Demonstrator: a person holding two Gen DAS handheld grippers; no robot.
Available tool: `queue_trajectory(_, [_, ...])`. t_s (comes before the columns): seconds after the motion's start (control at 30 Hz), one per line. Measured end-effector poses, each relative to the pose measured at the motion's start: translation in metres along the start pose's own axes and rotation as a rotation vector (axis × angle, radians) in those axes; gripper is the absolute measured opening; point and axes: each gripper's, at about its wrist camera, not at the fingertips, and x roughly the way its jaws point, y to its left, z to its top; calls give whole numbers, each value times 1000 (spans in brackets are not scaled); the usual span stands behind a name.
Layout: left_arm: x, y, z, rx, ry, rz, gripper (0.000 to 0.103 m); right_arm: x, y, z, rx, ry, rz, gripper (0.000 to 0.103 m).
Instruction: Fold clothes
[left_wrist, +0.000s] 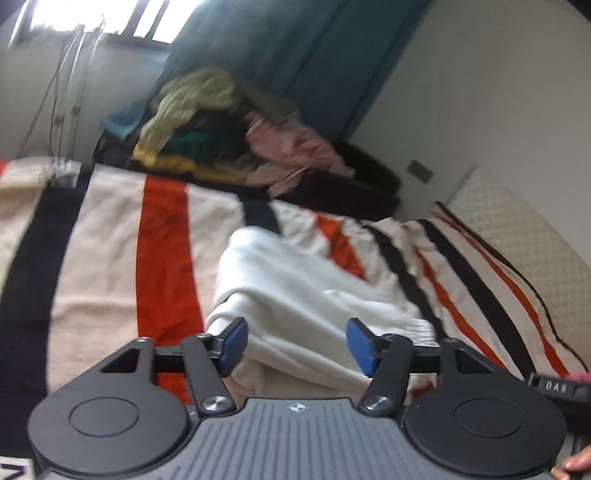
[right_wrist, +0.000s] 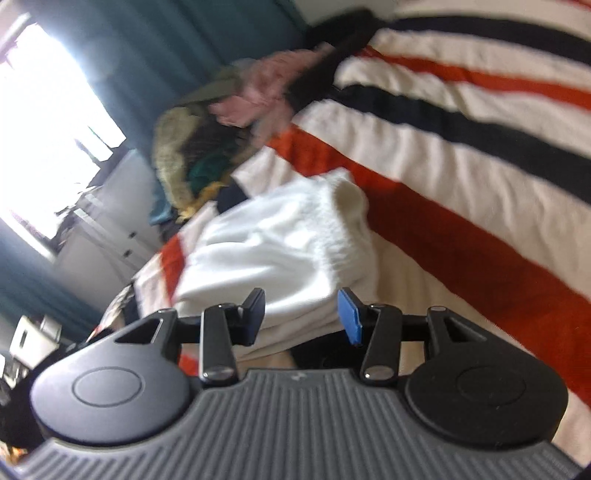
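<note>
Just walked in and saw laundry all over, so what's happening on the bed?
A person is folding clothes with a handheld two-finger tool in each hand. A folded white fabric garment lies on the striped cream, orange and black blanket. The left tool and the right tool both stand open just in front of the garment, gripping nothing. A heap of unfolded mixed-colour clothes waits at the far edge of the bed.

A soft, matt white cloth garment (left_wrist: 295, 288) with a gathered elastic edge is seen on a fuzzy striped woven blanket (left_wrist: 110, 266), while each hand-held gripper (left_wrist: 295, 345) is made of matt black plastic with ribbed grey housing and smooth blue pads (left_wrist: 360, 345)
</note>
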Motion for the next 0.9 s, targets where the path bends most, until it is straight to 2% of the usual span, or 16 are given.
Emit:
queue_trajectory(0.13, [-60, -37, 3, 68, -46, -9, 77, -55, 35, -7, -137, -52, 39, 48])
queue_trajectory(0.17, [-75, -45, 3, 84, -59, -5, 81, -67, 44, -9, -166, -65, 46, 48])
queue_trajectory(0.23, [-103, -61, 3, 117, -91, 30, 89, -91, 60, -14, -217, -90, 64, 50])
queue_trajectory(0.27, [-115, -67, 2, 133, -102, 39, 94, -103, 66, -17, -238, -103, 75, 54])
queue_trajectory(0.33, [-139, -77, 0, 159, -122, 41, 101, -126, 77, -24, -271, -137, 96, 82])
queue_trajectory(0.37, [-152, -81, -2, 167, -133, 39, 102, -136, 80, -30, -288, -160, 98, 88])
queue_trajectory(0.6, [-231, -96, -40, 200, -216, 60, 103, -195, 93, -75, -384, -303, 104, 87])
queue_trajectory(0.8, [-271, -96, -82, 273, -298, 80, 103, -202, 87, -117, -421, -365, 74, 87])
queue_trajectory(0.9, [-274, -90, -96, 280, -308, 89, 103, -195, 82, -134, -405, -380, 66, 87])
